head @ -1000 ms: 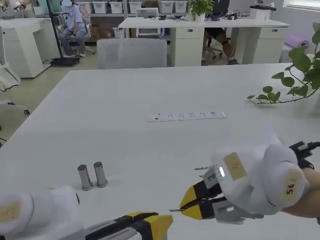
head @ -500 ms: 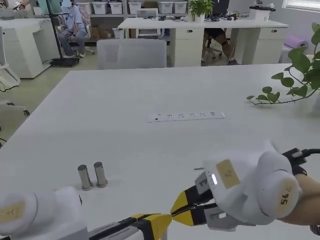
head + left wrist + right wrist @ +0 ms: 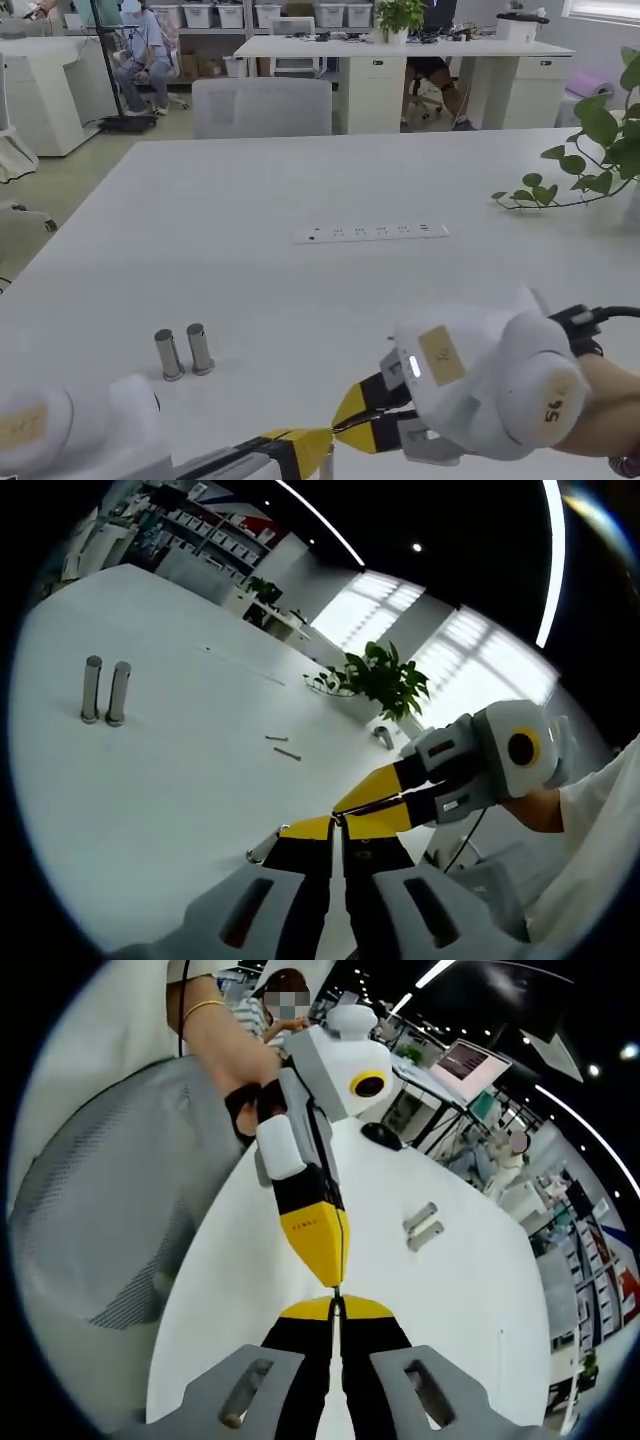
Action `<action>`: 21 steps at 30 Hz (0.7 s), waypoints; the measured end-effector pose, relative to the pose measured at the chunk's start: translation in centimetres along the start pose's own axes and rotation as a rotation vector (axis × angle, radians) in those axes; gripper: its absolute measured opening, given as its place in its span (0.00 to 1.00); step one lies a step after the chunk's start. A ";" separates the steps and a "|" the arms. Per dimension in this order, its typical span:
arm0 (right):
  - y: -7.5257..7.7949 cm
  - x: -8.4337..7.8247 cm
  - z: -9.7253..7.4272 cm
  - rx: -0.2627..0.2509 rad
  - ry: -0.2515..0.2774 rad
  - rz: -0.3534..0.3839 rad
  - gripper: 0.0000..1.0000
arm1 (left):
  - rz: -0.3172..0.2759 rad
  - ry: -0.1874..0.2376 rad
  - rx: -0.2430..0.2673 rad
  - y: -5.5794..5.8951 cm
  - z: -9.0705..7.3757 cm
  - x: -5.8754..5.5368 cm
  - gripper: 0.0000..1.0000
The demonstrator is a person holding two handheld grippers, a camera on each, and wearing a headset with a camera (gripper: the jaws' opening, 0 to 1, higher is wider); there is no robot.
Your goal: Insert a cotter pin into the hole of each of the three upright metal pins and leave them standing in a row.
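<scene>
Two metal pins [image 3: 184, 352] stand upright side by side at the left of the white table [image 3: 300, 180]; they also show as metal pins [image 3: 105, 690] in the left gripper view and as metal pins [image 3: 424, 1227] in the right gripper view. My left gripper [image 3: 312, 446] is shut across a third metal pin [image 3: 262, 848], whose silver end sticks out beside the jaws. My right gripper [image 3: 352, 425] is shut on a thin cotter pin [image 3: 338, 1298]. The two grippers' yellow tips meet point to point near the table's front edge. Two loose cotter pins [image 3: 283, 747] lie on the table.
A white power strip [image 3: 372, 232] lies across the table's middle. A leafy plant [image 3: 590, 150] reaches in from the right edge. A grey chair [image 3: 262, 105] stands behind the table, with desks and a seated person further back.
My right gripper has moved left and down toward the left gripper's tip, and the two tips now touch. The two standing pins have not moved.
</scene>
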State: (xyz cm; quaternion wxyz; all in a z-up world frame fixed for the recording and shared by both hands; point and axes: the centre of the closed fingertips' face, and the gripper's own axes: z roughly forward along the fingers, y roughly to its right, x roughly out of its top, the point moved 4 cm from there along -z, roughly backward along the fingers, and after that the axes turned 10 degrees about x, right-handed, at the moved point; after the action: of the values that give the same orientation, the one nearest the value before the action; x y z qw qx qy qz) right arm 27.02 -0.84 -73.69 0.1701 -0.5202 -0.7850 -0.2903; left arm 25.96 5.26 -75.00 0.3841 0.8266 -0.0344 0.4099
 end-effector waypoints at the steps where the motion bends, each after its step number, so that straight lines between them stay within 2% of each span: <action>1: 0.0 0.0 0.0 0.000 -0.001 0.000 0.02 | -0.002 0.001 0.002 0.0 0.0 0.0 0.01; 6: 0.0 0.0 0.0 0.001 -0.003 0.012 0.02 | 0.001 0.002 0.006 0.0 -0.1 0.0 0.00; 21: 0.1 0.2 0.1 -0.002 0.038 0.059 0.04 | 0.116 0.023 0.018 0.0 -0.3 0.3 0.00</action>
State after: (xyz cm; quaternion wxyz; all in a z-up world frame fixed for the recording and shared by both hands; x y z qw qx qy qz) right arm 27.04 -0.64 -73.62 0.1927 -0.5375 -0.7658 -0.2957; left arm 25.97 5.53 -74.71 0.3527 0.8219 -0.0742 0.4412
